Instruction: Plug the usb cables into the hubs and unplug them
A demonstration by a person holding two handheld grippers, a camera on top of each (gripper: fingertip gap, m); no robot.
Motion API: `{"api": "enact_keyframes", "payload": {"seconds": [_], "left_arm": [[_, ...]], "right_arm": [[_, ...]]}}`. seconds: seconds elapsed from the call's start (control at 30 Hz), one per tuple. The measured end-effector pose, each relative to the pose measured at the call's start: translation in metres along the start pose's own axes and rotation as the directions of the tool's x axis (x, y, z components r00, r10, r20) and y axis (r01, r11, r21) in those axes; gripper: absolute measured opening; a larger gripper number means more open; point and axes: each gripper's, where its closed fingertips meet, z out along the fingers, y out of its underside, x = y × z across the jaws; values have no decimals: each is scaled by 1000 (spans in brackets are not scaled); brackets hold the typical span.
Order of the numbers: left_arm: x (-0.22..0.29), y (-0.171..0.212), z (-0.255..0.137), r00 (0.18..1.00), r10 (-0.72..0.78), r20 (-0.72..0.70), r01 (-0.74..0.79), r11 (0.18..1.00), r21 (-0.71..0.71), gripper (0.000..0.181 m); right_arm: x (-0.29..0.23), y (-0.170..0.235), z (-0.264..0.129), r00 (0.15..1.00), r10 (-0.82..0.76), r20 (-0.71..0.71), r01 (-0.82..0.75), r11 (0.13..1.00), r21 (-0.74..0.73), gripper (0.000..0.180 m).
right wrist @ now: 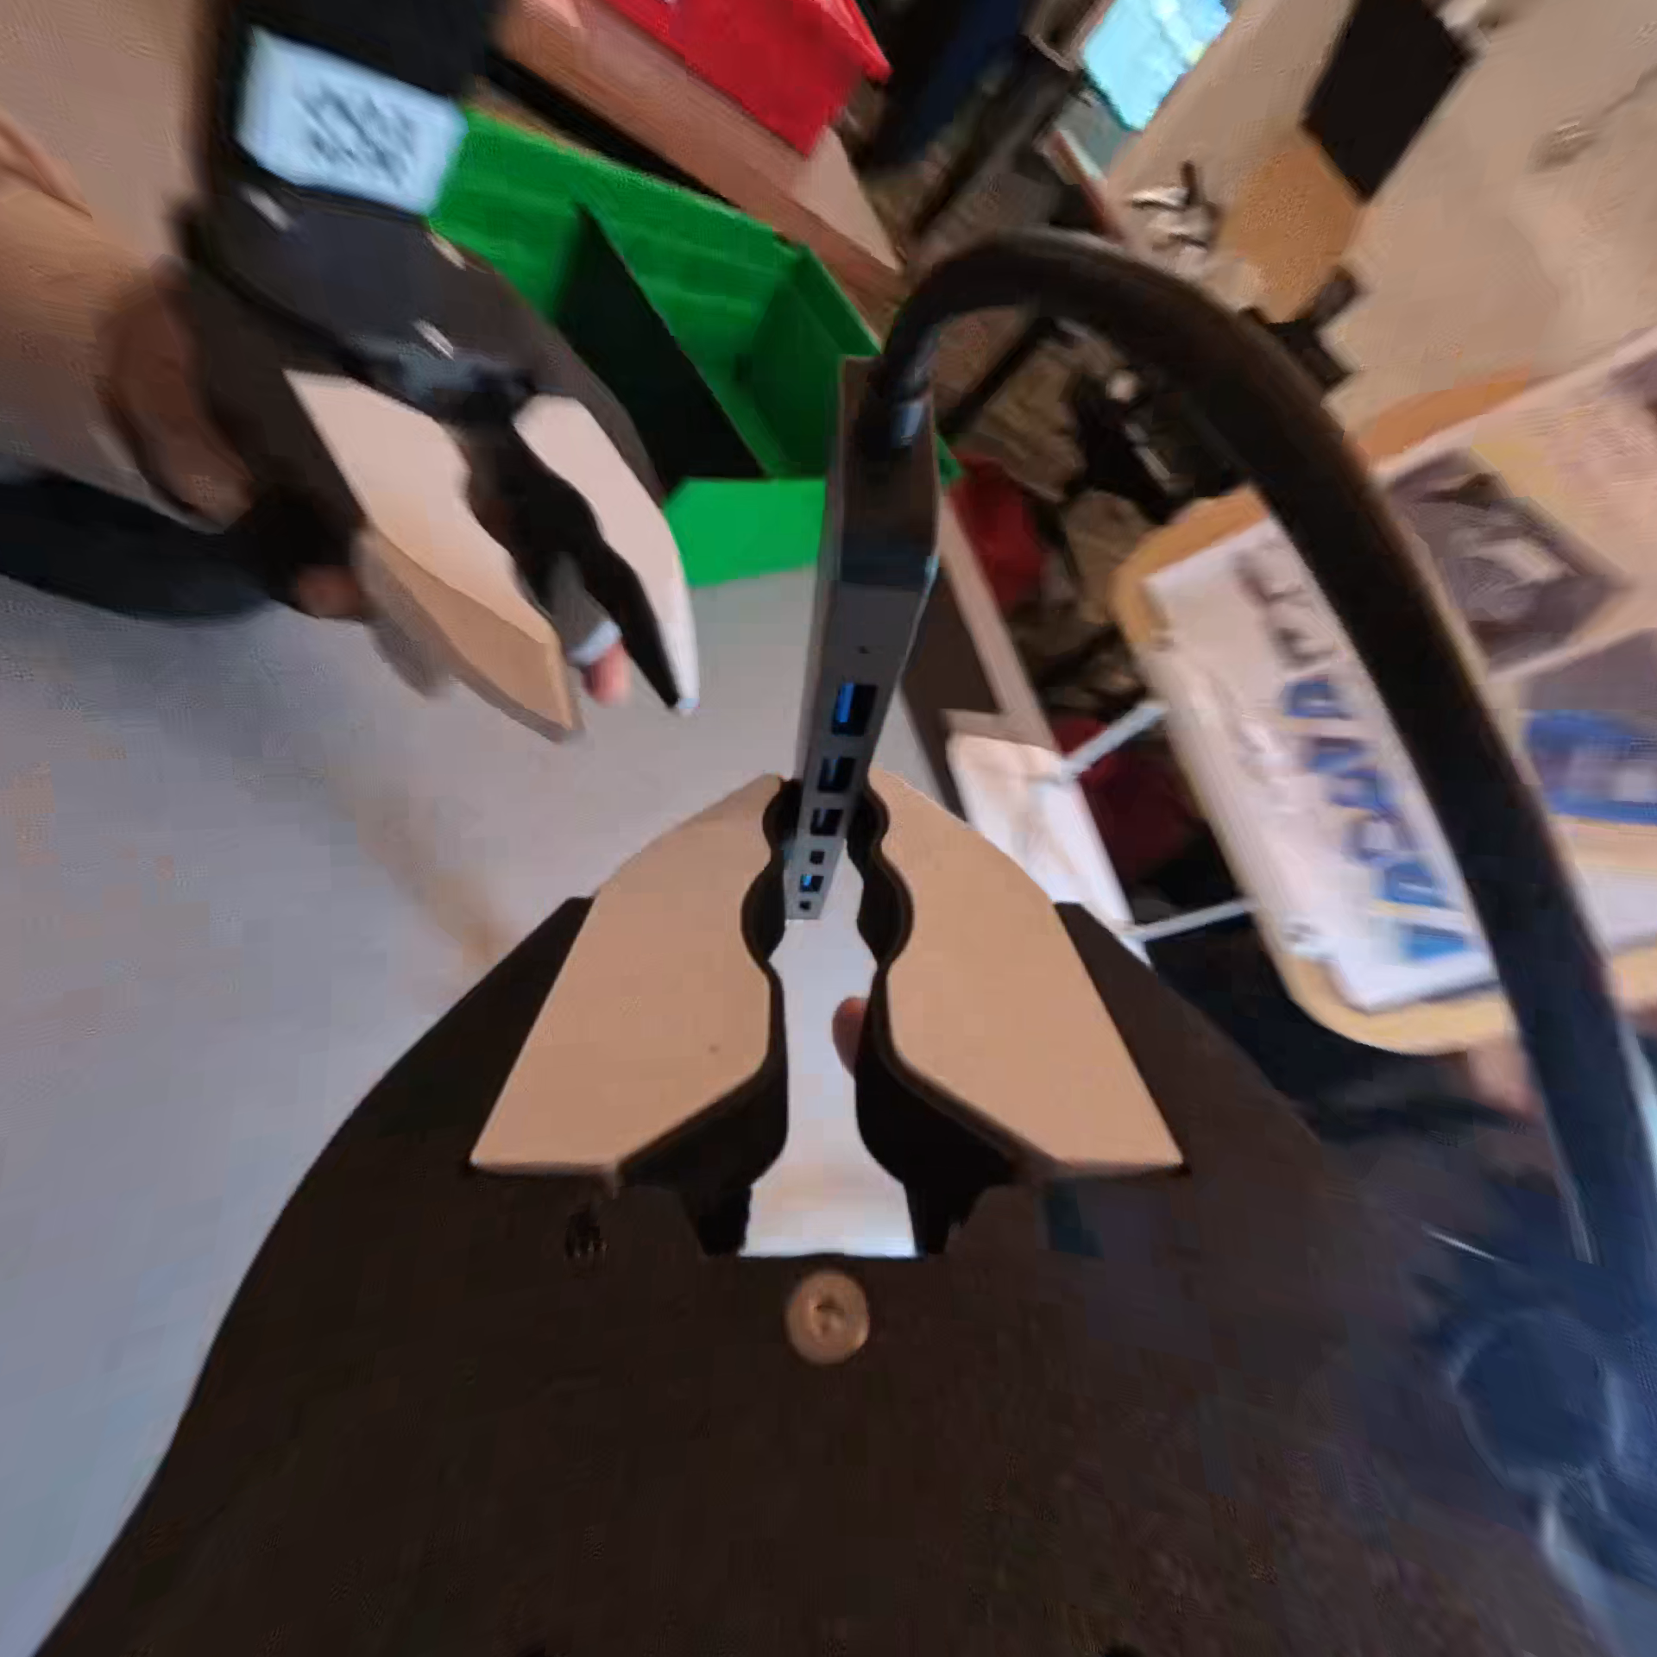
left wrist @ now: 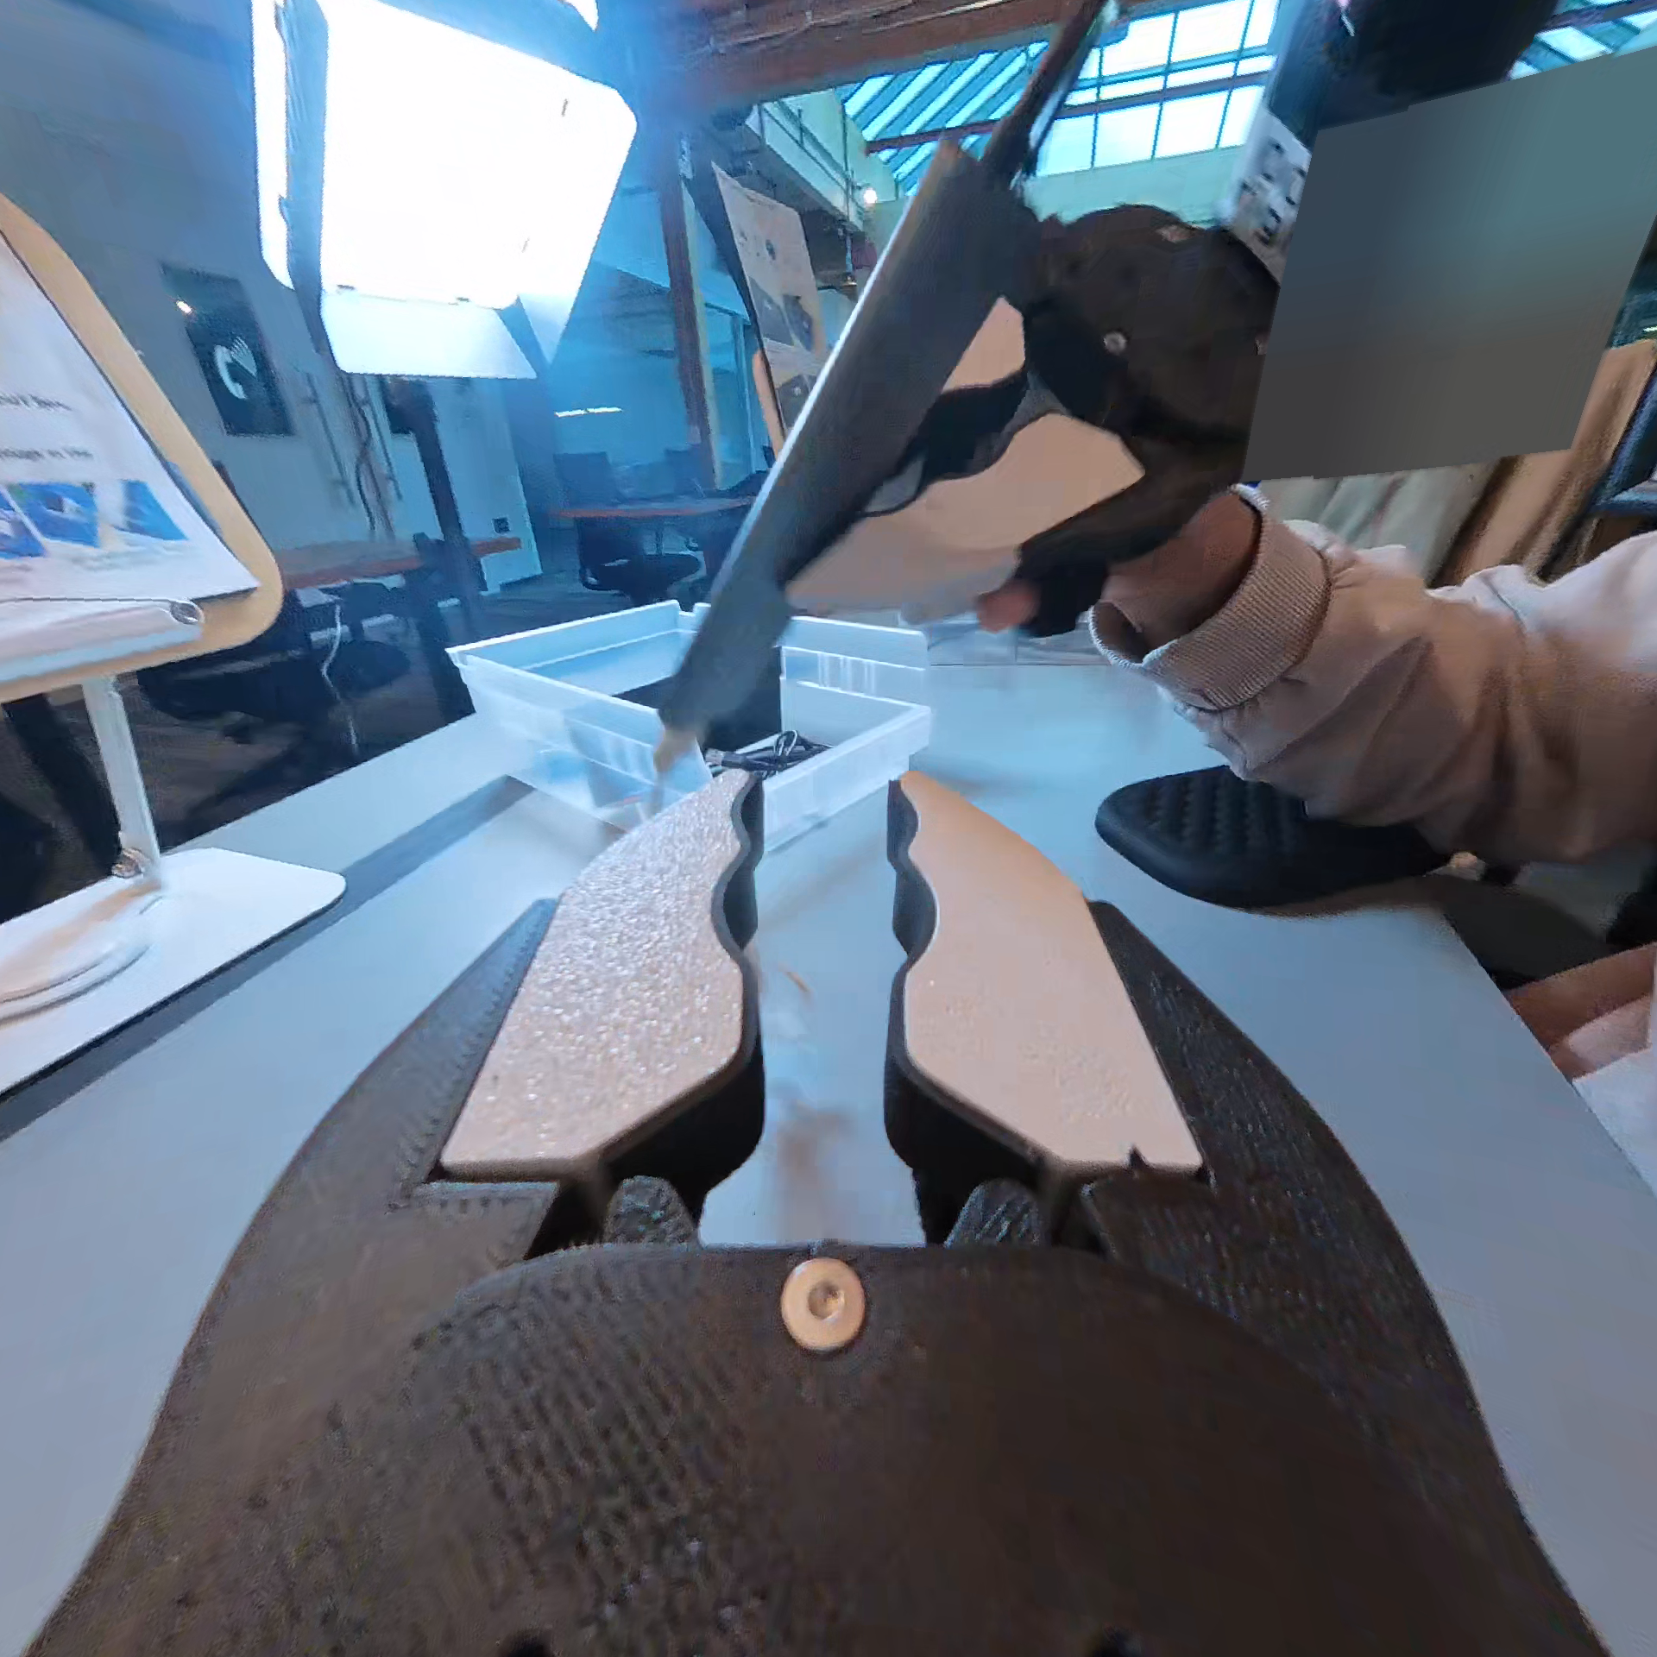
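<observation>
My right gripper (right wrist: 825,793) is shut on one end of a slim grey USB hub (right wrist: 870,574), which sticks out forward past its fingertips with its row of ports facing me. A thick black cable (right wrist: 1345,502) leaves the hub's far end and arcs to the right. In the left wrist view the right gripper (left wrist: 807,578) holds the hub (left wrist: 861,430) tilted, its low end over a clear plastic tray (left wrist: 834,780). My left gripper (left wrist: 825,798) is open and empty, low over the grey table (left wrist: 1210,1031), just in front of the tray. It also shows in the right wrist view (right wrist: 619,708), left of the hub.
Thin black cables (left wrist: 762,753) lie in the clear tray. A sign on a white stand (left wrist: 117,628) is at the left. A black textured pad (left wrist: 1255,834) lies under the person's sleeve (left wrist: 1390,681). Green bins (right wrist: 699,296) and a red bin (right wrist: 780,63) sit beyond the table.
</observation>
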Motion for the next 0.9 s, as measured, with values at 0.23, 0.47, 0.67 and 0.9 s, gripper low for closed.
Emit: {"api": "enact_keyframes", "payload": {"seconds": [0.23,0.47,0.67,0.9], "left_arm": [[-10,-16,-2,821,-542,-178,568,808,157,29],[-24,15,-2,635,-753,-169,769,637,50,24],[-19,43,2,583,-808,-89,803,589,-93,31],[-15,31,1,640,-757,-131,754,652,-79,15]], "right_arm": [[23,2,3,592,-638,-493,629,748,-212,11],[-45,21,46,482,-760,-437,807,579,-117,11],[-63,26,46,460,-787,-411,847,528,-62,11],[-61,22,42,474,-762,-442,839,543,-36,11]]}}
